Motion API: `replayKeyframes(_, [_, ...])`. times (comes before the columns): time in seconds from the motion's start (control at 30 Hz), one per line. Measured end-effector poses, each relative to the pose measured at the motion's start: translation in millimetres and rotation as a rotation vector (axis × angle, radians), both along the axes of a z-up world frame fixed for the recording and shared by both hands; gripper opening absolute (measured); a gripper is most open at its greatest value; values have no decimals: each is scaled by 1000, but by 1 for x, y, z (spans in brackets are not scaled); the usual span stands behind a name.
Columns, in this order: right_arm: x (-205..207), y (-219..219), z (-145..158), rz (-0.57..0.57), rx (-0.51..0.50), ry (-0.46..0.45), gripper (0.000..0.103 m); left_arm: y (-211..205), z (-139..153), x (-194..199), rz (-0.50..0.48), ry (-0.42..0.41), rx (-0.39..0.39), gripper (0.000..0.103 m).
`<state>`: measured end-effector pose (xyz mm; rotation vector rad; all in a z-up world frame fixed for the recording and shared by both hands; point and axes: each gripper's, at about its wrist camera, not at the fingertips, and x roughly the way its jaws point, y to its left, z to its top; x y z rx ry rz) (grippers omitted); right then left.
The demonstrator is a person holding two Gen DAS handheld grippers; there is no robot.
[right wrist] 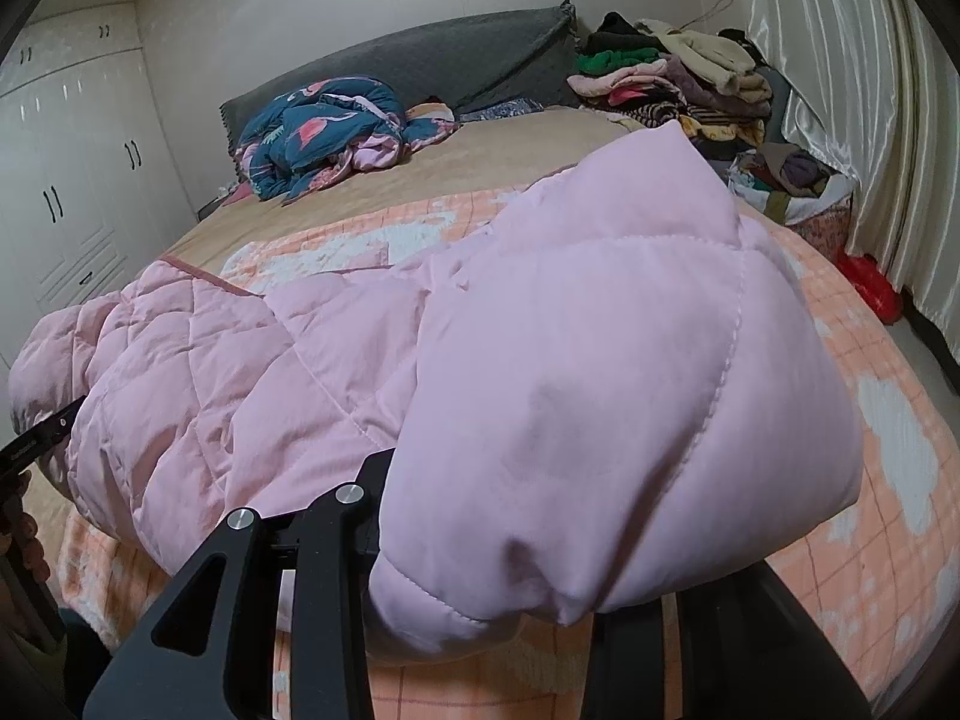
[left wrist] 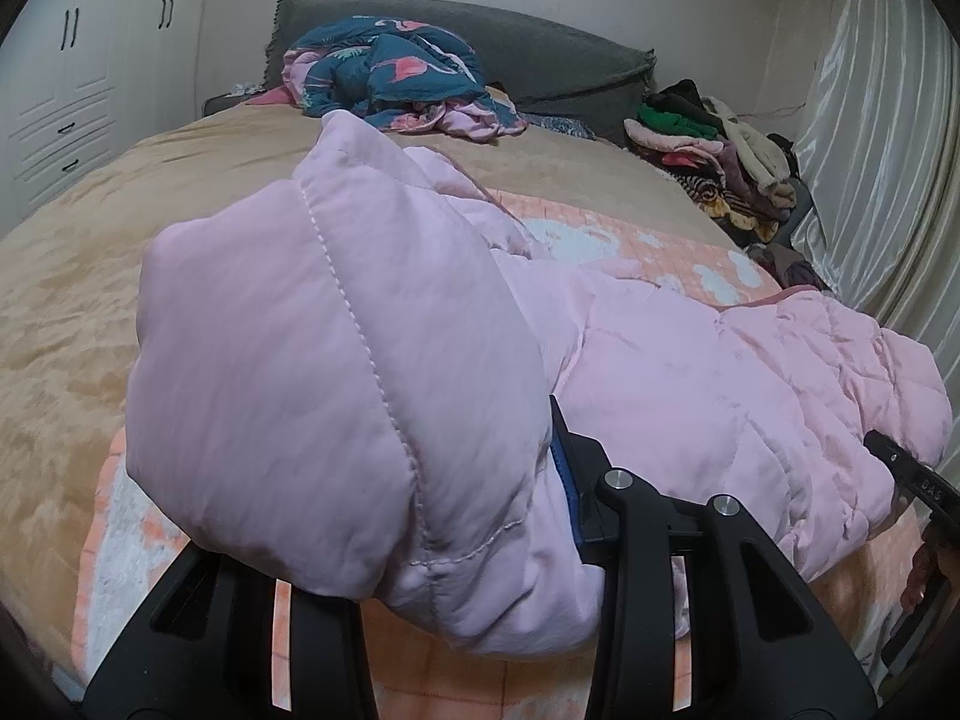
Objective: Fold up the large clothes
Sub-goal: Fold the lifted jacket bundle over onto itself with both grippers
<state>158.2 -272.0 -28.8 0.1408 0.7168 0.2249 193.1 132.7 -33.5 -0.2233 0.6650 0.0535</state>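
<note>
A pink quilted coat [left wrist: 690, 372] lies across the near end of the bed [left wrist: 90, 276], over a peach checked blanket [left wrist: 660, 234]. Each gripper has a puffy end of it. In the left wrist view, the left gripper [left wrist: 480, 516] sits low in the centre of the frame with padded fabric bulging up over its jaws; the jaws are narrowed onto the cloth, so it reads as a pinch on the coat. The right gripper [right wrist: 480, 516] shows the same in its own view: a fat fold of pink draped over it, jaws close together with fabric between them.

The risks from here look plain enough. The shell is slick and the filling thick, so a pinch taken on the outer layer alone could slide off as the coat is carried over. With both ends held up, the middle sags and may drag the blanket into a ridge beneath it. If the two hands travel unevenly, the fold will land skewed. Both cameras are half blinded by fabric, so judging the landing edge will be hard. The clothes pile [left wrist: 720, 156] in the upper right is well apart.
</note>
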Motion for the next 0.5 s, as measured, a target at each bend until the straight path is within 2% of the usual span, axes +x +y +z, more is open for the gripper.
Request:
replayKeyframes(0.27, [10, -8, -14, -42, 46, 67, 39, -1, -16, -2, 10, 42, 13, 31])
replayKeyframes(0.5, [24, -12, -31, -98, 87, 164, 50, -3, -25, -3, 18, 62, 21, 34])
